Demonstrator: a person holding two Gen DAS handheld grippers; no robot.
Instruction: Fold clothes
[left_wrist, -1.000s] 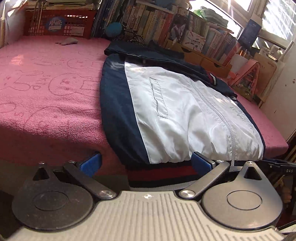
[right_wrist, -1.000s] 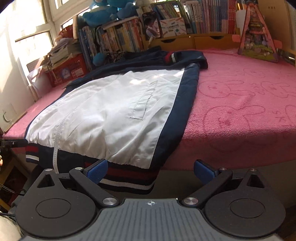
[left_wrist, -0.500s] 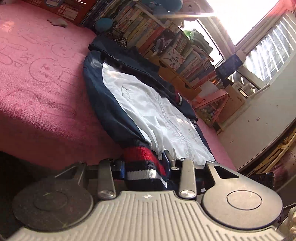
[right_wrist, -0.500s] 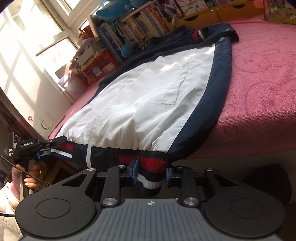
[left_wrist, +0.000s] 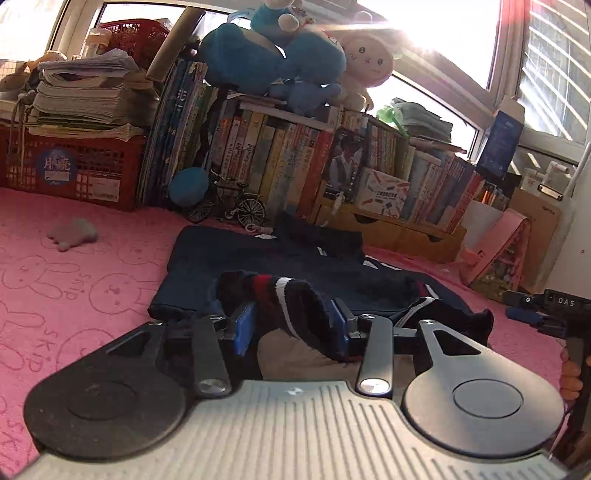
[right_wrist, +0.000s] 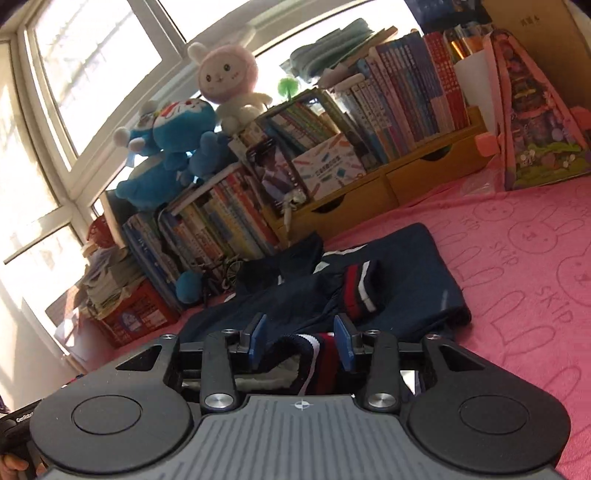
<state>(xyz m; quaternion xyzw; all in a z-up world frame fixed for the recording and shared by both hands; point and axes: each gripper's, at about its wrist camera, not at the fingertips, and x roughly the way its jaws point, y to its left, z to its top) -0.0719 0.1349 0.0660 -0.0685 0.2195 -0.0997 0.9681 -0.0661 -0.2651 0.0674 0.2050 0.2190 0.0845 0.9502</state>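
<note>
The navy jacket (left_wrist: 258, 258) lies on the pink bed cover (left_wrist: 92, 288), doubled over so only its dark side shows. Its striped knit hem (left_wrist: 291, 295) sits bunched between the blue pads of my left gripper (left_wrist: 291, 325), whose jaws are opening, the band slack. In the right wrist view the other end of the hem (right_wrist: 321, 347) rests loose between the pads of my right gripper (right_wrist: 301, 339), also opening, with a gap beside the left pad. A striped cuff (right_wrist: 360, 288) lies on the jacket (right_wrist: 406, 266) just beyond.
A bookshelf (left_wrist: 295, 155) with plush toys (left_wrist: 273, 55) on top runs along the far side of the bed. A red crate (left_wrist: 74, 170), a model bicycle (left_wrist: 229, 210), a small grey toy (left_wrist: 72, 232) and a pink bag (left_wrist: 502, 251) stand nearby.
Both grippers shut on the hem at the bed's edge, then carried it up and forward over the jacket, covering the white front. Their jaws now stand wider than half a second ago.
</note>
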